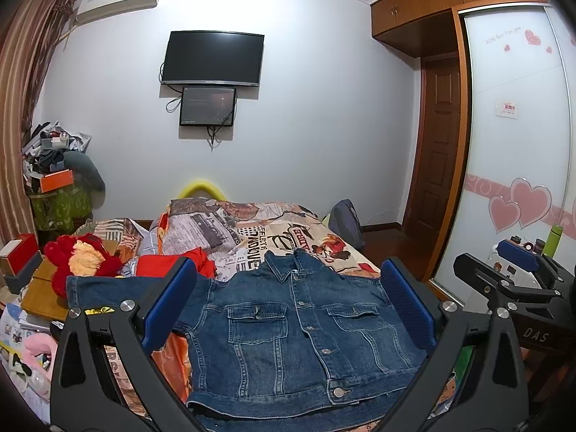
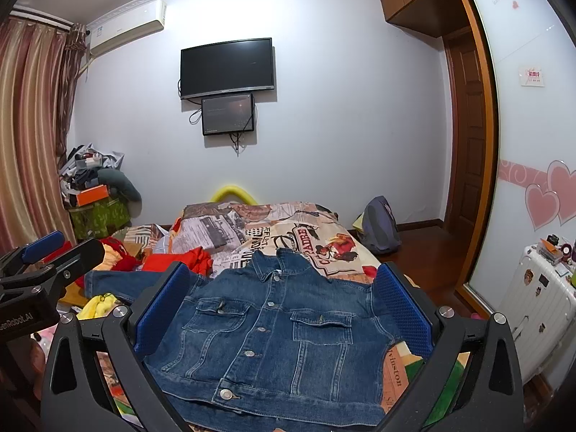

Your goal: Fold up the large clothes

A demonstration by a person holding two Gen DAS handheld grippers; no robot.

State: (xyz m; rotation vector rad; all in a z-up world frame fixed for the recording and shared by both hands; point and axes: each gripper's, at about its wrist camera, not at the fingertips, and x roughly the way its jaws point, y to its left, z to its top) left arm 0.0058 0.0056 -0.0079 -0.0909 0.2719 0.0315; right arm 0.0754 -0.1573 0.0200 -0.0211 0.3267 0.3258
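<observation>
Both grippers frame the foreground: our left gripper [image 1: 288, 306] and our right gripper [image 2: 280, 309] each hold their 2 blue-padded fingers spread wide with nothing between them, and each hovers above the near hem without, as far as we can tell, touching cloth. The right gripper also shows at the right edge of the left wrist view [image 1: 511, 270], and the left gripper at the left edge of the right wrist view [image 2: 46, 255].

Going from largest to smallest:

1. Bed [image 1: 324, 237], covered by a printed quilt, fills the middle of the room and carries everything we work on.
2. Denim jacket [image 1: 288, 331], the task's garment, lies front up and buttoned on the near end of the bed, collar [image 1: 288, 262] pointing away from us, hem nearest.
3. Its left-hand sleeve [image 1: 118, 288] stretches flat out to the side; the other sleeve does not show clearly in either view.
4. Red garments [image 1: 180, 262] and a plush toy [image 1: 82, 262] lie just beyond that sleeve.

We judge the step in hand to be the opening one: the jacket is spread flat, and no fold is made yet. The next move probably calls for lowering each gripper to a sleeve or side edge, pinching a single layer, and carrying it across the front.
</observation>
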